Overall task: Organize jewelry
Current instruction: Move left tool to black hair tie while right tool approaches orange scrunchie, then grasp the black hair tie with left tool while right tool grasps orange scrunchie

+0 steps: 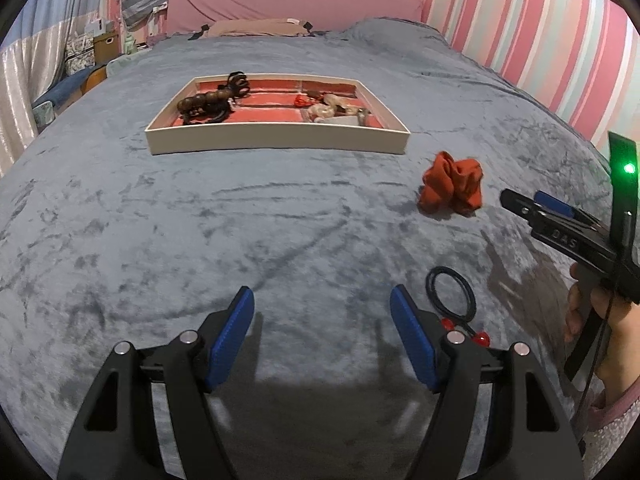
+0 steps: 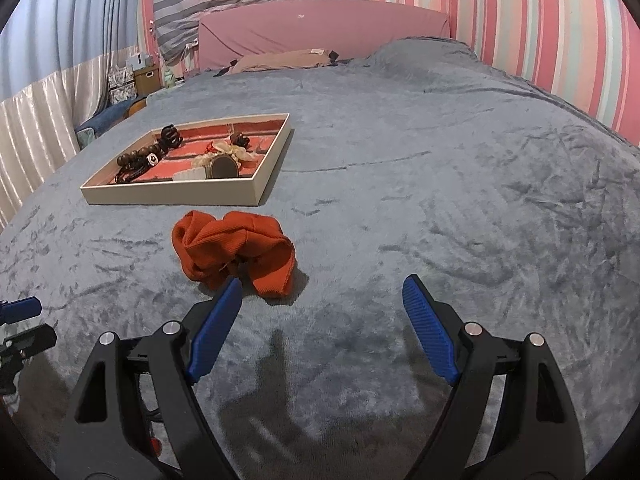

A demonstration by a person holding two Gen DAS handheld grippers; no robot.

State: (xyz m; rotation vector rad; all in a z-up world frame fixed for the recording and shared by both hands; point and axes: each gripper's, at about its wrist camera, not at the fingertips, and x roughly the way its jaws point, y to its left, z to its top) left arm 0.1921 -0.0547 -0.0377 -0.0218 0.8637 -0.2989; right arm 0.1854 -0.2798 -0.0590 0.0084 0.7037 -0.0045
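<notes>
Orange scrunchie [image 2: 234, 250] just ahead of wide-spread right gripper [image 2: 322, 308]; black hair tie [image 1: 451, 290] — perhaps red-beaded — beside wide-spread left gripper [image 1: 322, 310].

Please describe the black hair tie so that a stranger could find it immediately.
On the grey bedspread, look beside the left claw. The black hair tie lies there as a thin loop with red beads, unlike the bulky orange scrunchie farther off.

grey bed blanket [image 1: 200, 220], pink headboard [image 1: 288, 0], striped wall [image 1: 520, 20]
</notes>
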